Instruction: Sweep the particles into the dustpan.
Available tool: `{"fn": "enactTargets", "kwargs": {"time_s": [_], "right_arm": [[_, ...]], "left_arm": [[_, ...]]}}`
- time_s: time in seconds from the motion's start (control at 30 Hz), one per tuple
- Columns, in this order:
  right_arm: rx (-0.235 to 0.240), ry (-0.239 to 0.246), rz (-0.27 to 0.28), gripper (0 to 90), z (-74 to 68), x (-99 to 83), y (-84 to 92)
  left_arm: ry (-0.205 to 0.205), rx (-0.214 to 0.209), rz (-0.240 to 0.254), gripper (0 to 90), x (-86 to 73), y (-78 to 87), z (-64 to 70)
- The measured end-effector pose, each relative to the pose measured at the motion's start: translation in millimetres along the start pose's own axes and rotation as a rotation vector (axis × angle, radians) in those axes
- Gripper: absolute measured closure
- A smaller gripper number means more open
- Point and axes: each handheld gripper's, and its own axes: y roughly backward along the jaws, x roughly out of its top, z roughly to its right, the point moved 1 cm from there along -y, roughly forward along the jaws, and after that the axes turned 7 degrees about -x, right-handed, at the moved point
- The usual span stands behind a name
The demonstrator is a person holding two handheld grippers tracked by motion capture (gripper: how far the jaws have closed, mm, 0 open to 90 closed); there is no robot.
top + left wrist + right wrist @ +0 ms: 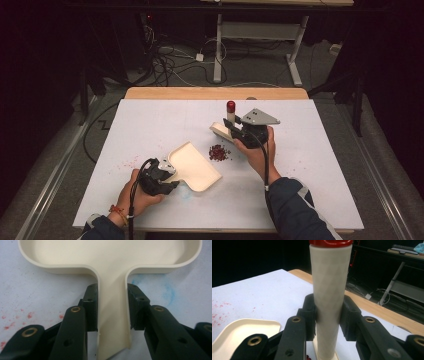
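Left gripper [167,172] jaws clamp the dustpan [196,167] handle; right gripper [239,127] jaws clamp the brush [230,116] handle (red-capped). Sweep the red crumbs [219,152], mid-frame, panward with the lip flat on the table [150,125].

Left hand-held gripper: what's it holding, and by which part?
The left hand-held gripper is shut on the cream dustpan, clamping its narrow handle from both sides.
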Motion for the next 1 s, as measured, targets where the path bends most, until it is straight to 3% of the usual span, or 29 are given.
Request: {"fn": "enactTargets", "kwargs": {"time_s": [0.17, 0.4, 0.77, 1.0], "right_arm": [[0.020, -0.033, 0.001, 69.7, 3.1, -0.8, 5.1], [0.023, -0.028, 0.007, 69.6, -3.0, -3.5, 9.3], [-0.014, -0.035, -0.011, 69.5, -13.1, -2.5, 11.7], [0.008, -0.023, -0.013, 69.2, -24.4, -2.3, 11.3]], "left_arm": [[-0.002, 0.001, -0.007, 64.2, 0.9, 0.2, -0.1], [-0.003, 0.006, -0.011, 64.2, 1.8, -0.1, 0.7], [-0.002, 0.002, -0.016, 64.2, 3.6, -2.5, 0.1], [0.013, -0.003, -0.032, 64.2, 7.8, -2.9, -0.9]]}}
